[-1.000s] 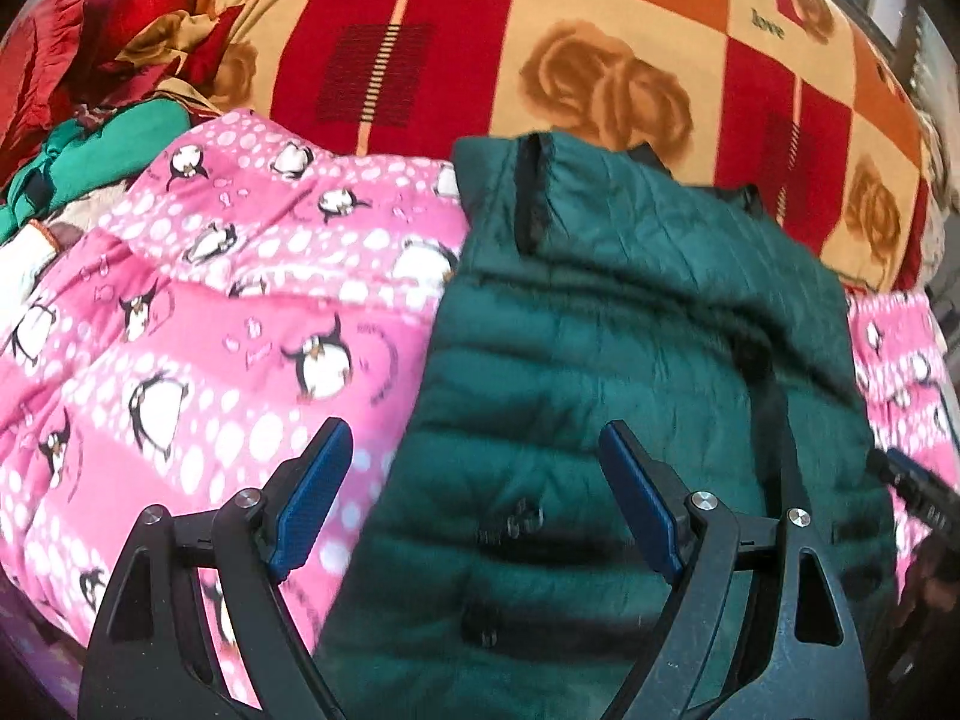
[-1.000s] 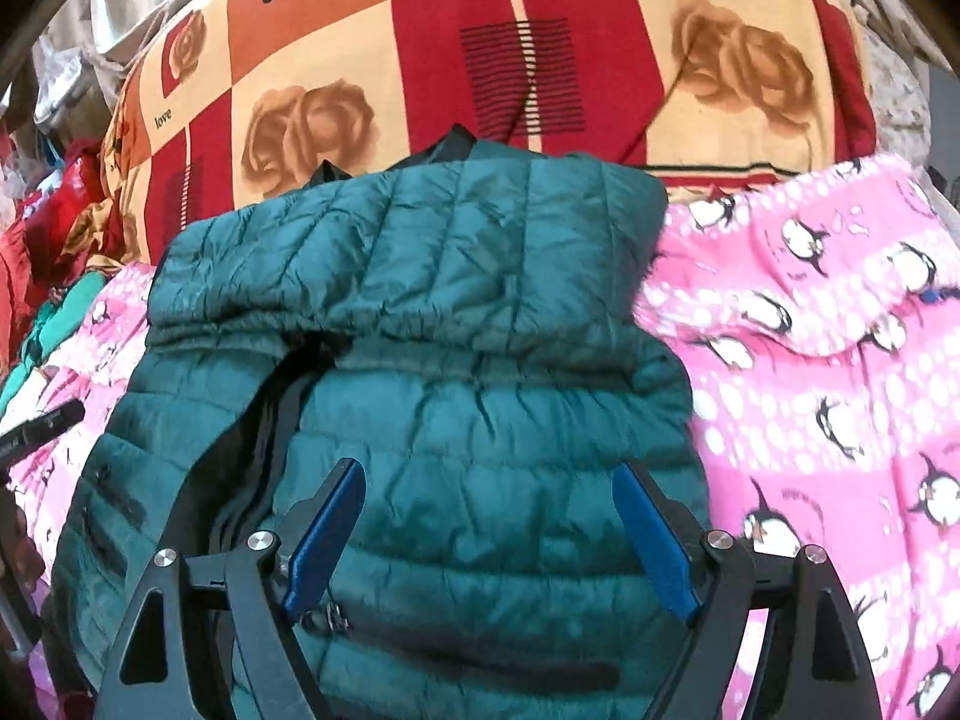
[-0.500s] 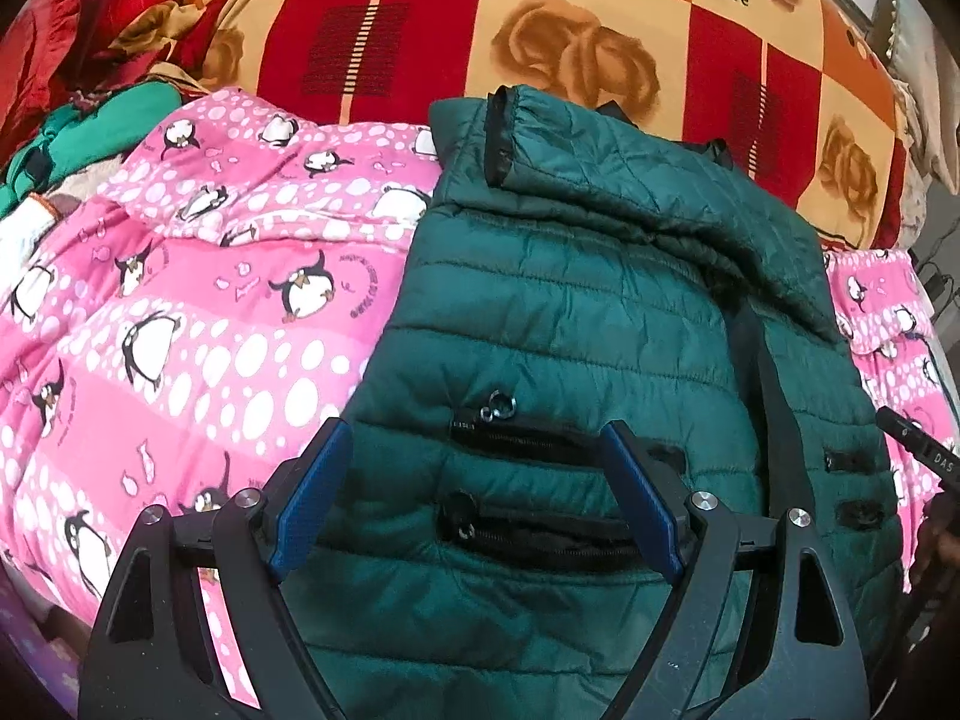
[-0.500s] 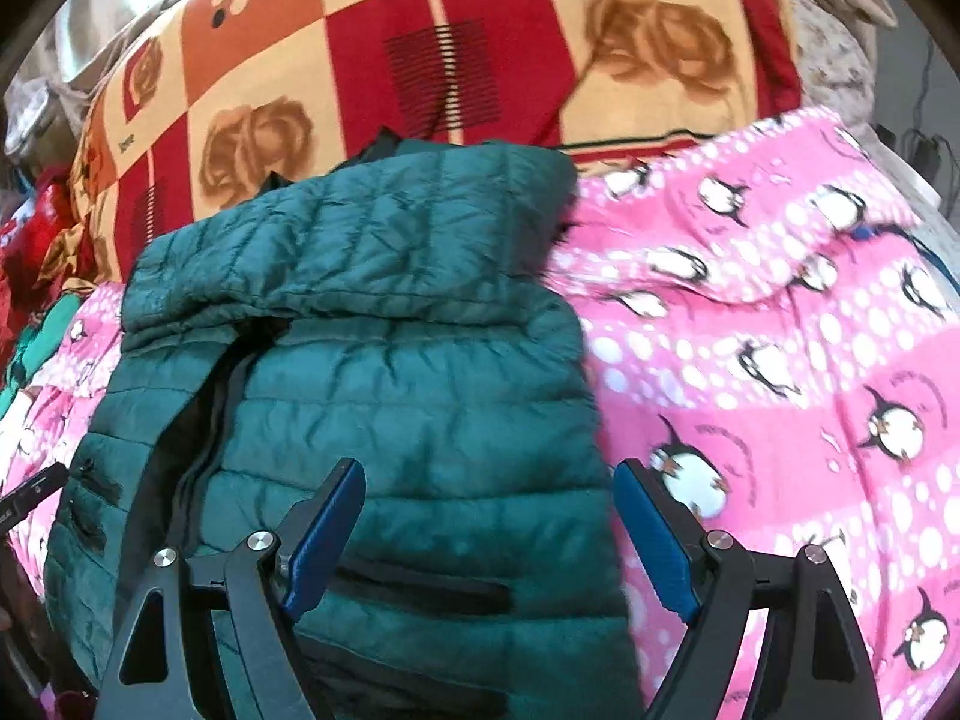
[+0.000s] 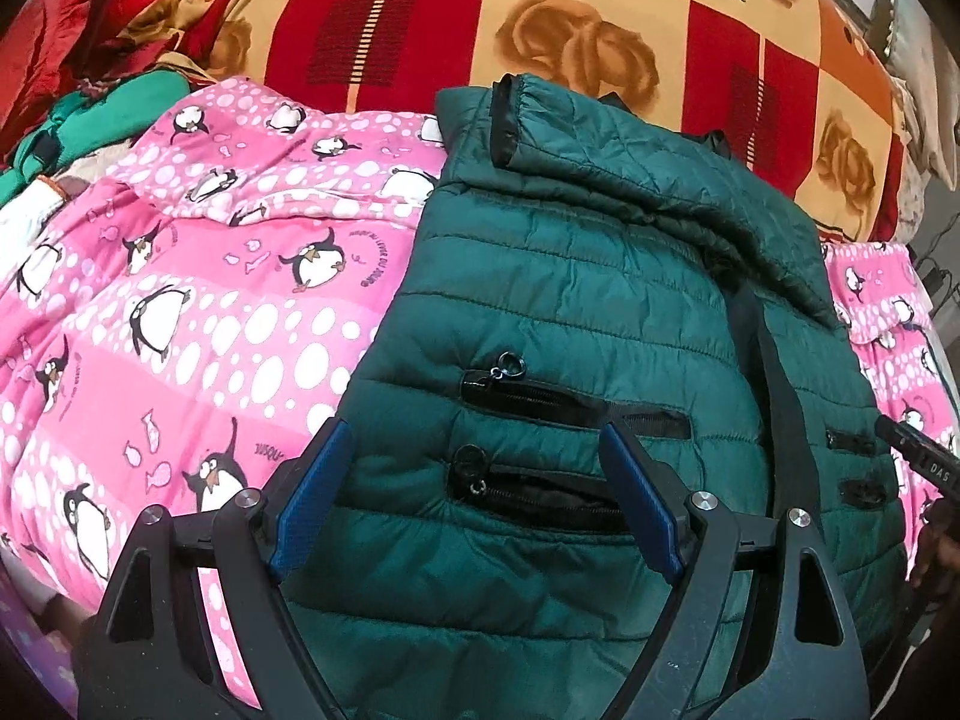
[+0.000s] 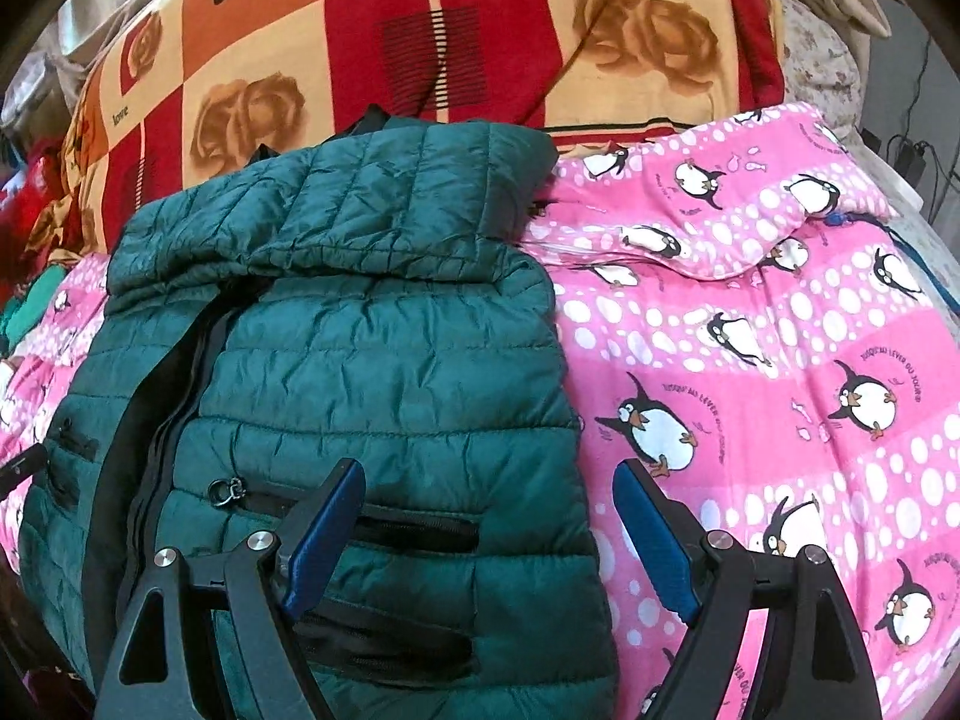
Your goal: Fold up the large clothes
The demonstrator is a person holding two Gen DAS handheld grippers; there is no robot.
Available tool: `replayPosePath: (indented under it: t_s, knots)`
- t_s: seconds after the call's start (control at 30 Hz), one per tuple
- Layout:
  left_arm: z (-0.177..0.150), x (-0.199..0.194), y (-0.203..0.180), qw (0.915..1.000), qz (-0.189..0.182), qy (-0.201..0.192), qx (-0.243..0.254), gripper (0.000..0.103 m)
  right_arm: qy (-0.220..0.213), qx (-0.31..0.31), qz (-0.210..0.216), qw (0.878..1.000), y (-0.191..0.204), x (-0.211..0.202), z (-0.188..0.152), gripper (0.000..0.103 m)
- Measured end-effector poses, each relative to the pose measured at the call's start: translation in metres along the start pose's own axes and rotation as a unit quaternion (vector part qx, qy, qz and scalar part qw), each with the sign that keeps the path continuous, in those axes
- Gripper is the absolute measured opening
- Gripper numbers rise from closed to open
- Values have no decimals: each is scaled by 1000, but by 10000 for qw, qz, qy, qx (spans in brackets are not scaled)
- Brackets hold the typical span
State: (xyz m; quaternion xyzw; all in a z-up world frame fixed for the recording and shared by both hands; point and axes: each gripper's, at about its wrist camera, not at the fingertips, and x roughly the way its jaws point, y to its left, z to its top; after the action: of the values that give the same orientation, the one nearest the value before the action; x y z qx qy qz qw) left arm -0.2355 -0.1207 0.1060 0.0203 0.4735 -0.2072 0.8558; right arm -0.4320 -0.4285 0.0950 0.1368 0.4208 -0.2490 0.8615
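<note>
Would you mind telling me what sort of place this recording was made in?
Most likely a bedroom at home: the green jacket lies on a pink penguin blanket spread like bedding, with a rose-patterned blanket behind it and a pile of clothes at the side.

Loads of open pink penguin blanket (image 6: 780, 360) on the right of the right wrist frame. Blocked up top by the rose-print blanket (image 6: 450, 30), frame centre by the puffy green jacket (image 6: 372, 360).

Home bedroom: penguin bedspread (image 6: 780, 330), rose blanket (image 5: 540, 12), piled clothes (image 5: 90, 90)
</note>
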Motion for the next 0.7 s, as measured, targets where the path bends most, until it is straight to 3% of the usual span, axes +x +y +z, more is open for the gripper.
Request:
replayPosePath:
  t_s: [0.7]
  knots:
    - [-15,-23,12,10000,-34,0,47,84,-14,-306,-139,9994,9,-24,-18,83]
